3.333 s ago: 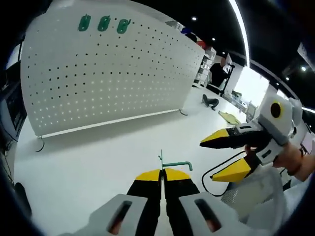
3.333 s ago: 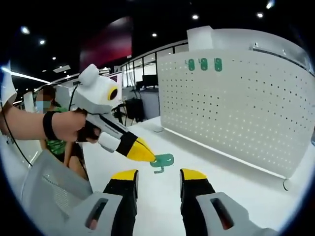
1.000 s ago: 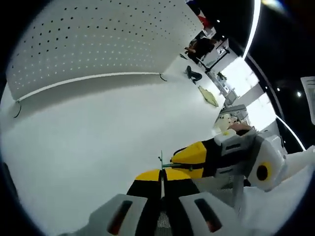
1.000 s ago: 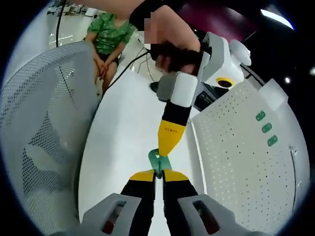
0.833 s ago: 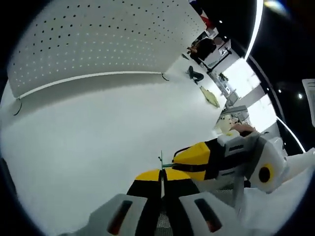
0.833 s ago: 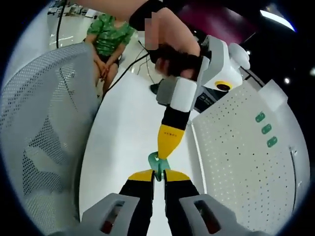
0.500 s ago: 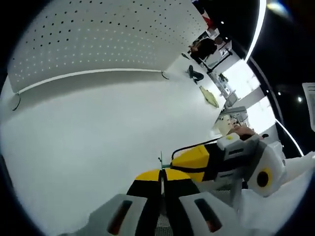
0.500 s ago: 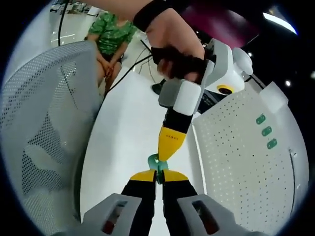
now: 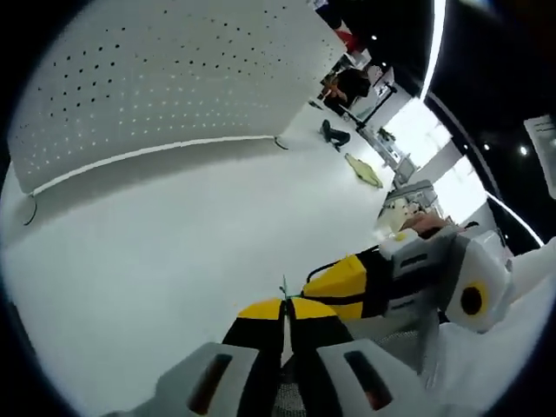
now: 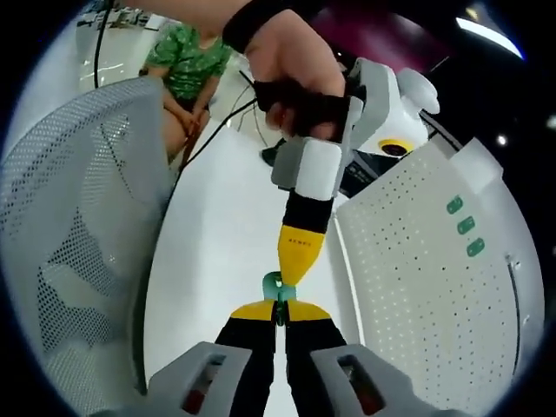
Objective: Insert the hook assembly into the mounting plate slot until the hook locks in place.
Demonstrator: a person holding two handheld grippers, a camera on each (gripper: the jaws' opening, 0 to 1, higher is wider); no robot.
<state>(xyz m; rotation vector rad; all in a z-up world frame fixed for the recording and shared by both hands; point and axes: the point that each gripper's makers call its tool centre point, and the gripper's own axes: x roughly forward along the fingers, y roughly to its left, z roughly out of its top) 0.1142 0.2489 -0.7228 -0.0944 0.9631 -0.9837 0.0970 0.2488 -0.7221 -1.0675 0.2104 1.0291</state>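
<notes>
Hook assembly [image 10: 276, 287], a small green piece, is pinched between two grippers that meet tip to tip above the white table [image 9: 174, 234]. In the right gripper view the right gripper [image 10: 276, 308] has its jaws pressed together on the lower end of the piece, and the left gripper [image 10: 297, 254] comes down from above, its yellow tip closed on the upper end; so the piece lies straight ahead of both, with its long axis along the line of the jaws. In the left gripper view only a thin green sliver [image 9: 284, 290] stands out above the left gripper [image 9: 285, 306], whose jaws are together, and the right gripper [image 9: 347, 280] reaches in from the right and touches it. I judge that both hands are equally near. The pegboard [image 10: 417, 261] stands well apart on the table; this view shows three green plates [image 10: 465, 226] near its top edge, which the left gripper view cuts off. I cannot tell which slot is meant
</notes>
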